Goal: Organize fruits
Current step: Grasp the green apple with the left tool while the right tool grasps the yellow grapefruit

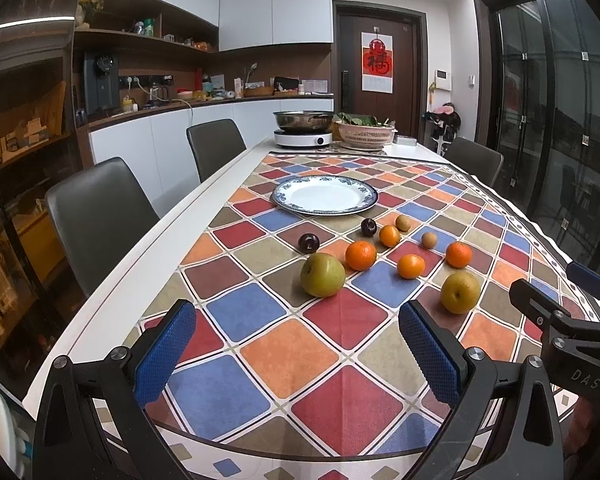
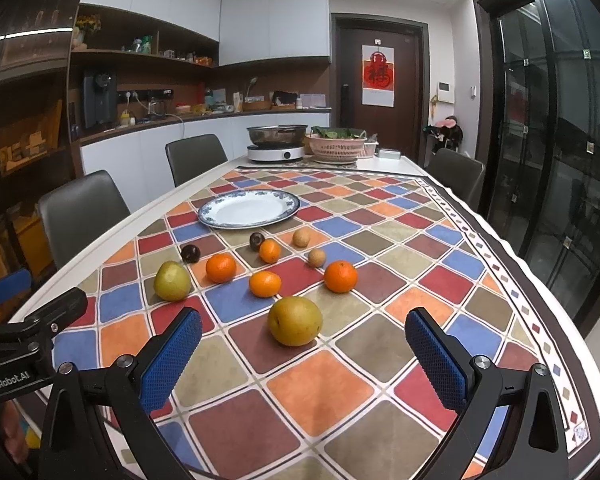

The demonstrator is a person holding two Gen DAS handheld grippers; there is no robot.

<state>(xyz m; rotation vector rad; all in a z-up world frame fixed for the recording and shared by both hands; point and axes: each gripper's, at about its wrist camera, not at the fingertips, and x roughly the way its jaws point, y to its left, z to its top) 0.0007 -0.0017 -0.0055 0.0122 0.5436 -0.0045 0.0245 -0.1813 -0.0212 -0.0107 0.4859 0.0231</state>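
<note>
on my right wrist view i can read "genrobot.ai" on the body of the left gripper [image 2: 32, 312] poking in at the edge, and on my left wrist view "das" is printed on the right gripper [image 1: 564, 300]; whether those are full words i cannot tell. a red and white hanging [image 1: 377, 62] with one large chinese character is on the dark door behind the plate [image 1: 325, 196]. the blue-rimmed white plate has nothing on it. past the plate, a steel pot [image 1: 303, 119] sits on a white induction cooker [image 1: 302, 138], and just beside it a pink basket [image 1: 365, 133] holds leafy greens. all the fruit lies loose on the chequered tablecloth [image 1: 292, 352] on my side of the plate: two dark plums [image 1: 308, 243] nearest it, two small brown fruits [image 1: 403, 223], four oranges [image 1: 360, 255], then a greenish pear [image 1: 322, 274] and a yellow-brown pear [image 2: 295, 321] closest to me. my left gripper's blue fingers [image 1: 165, 354] stand wide apart, holding nothing, and so do the right gripper's fingers [image 2: 171, 364], with the yellow-brown pear just ahead between them, not touched.
</note>
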